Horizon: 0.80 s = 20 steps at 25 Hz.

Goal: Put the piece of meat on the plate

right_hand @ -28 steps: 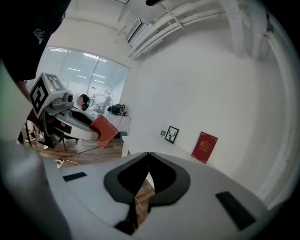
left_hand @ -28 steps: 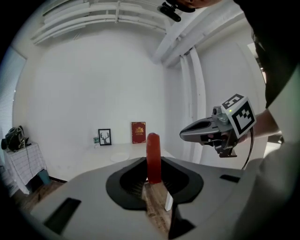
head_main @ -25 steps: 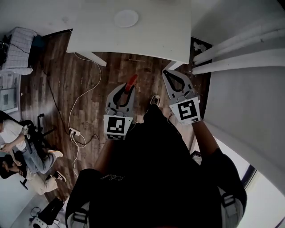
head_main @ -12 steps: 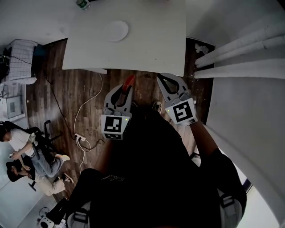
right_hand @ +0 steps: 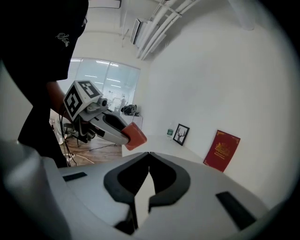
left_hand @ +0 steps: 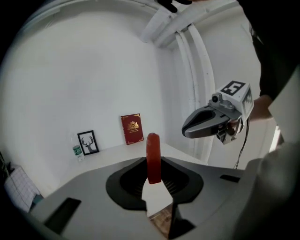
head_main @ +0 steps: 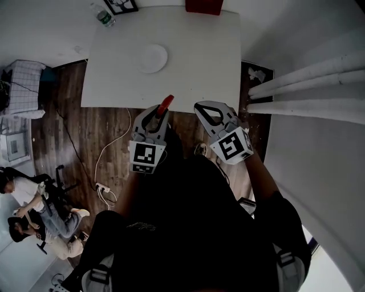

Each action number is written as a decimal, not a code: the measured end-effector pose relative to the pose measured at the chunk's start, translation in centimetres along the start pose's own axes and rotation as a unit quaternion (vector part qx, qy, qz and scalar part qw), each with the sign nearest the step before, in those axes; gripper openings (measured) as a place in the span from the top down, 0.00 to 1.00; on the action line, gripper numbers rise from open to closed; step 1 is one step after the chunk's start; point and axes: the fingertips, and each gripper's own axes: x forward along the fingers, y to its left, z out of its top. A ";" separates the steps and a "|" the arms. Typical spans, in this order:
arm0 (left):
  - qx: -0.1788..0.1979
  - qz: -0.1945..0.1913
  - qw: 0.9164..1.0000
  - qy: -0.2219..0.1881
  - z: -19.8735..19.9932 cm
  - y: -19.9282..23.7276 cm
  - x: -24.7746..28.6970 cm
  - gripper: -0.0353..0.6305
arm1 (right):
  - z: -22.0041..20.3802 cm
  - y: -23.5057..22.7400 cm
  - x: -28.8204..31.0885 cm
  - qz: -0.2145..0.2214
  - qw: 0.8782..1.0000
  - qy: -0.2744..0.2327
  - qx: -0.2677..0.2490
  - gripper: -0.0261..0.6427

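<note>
Far left in your head view, a couple of people [head_main: 25, 208] are sitting on the wood floor [head_main: 68, 114], and a white cable [head_main: 112, 149] snakes across it toward the white table [head_main: 205, 68]. At the table's back edge there's a water bottle [head_main: 105, 18] next to a framed deer picture [head_main: 121, 5]. The white plate [head_main: 153, 58] sits left of the middle of the tabletop with nothing on it.

Your left gripper [head_main: 160, 113] is pinching the piece of meat [head_main: 165, 104]. The red strip stands upright out of the clamped tips, right at the table's near edge and well apart from the plate. The left gripper view shows the same thing, with the meat [left_hand: 153, 158] squeezed between the jaws.

Your right gripper [head_main: 197, 106] is just beside it, with its jaws pressed together on nothing. Past that, a red book [head_main: 203, 5] leans on the wall and white pipes [head_main: 308, 85] run along the right.
</note>
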 end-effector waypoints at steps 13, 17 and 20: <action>0.256 -0.009 0.965 0.066 -0.3 7.2 4.3 0.82 | 2.6 -1.8 12.5 0.034 0.954 0.100 -0.280 0.76; 0.341 -0.013 0.937 0.078 -0.9 8.9 4.7 0.82 | 3.0 -1.2 15.2 0.036 0.915 0.113 -0.386 0.76; 0.391 -0.018 0.917 0.081 -1.4 9.5 4.5 0.82 | 3.4 0.2 16.6 0.049 0.901 0.110 -0.417 0.76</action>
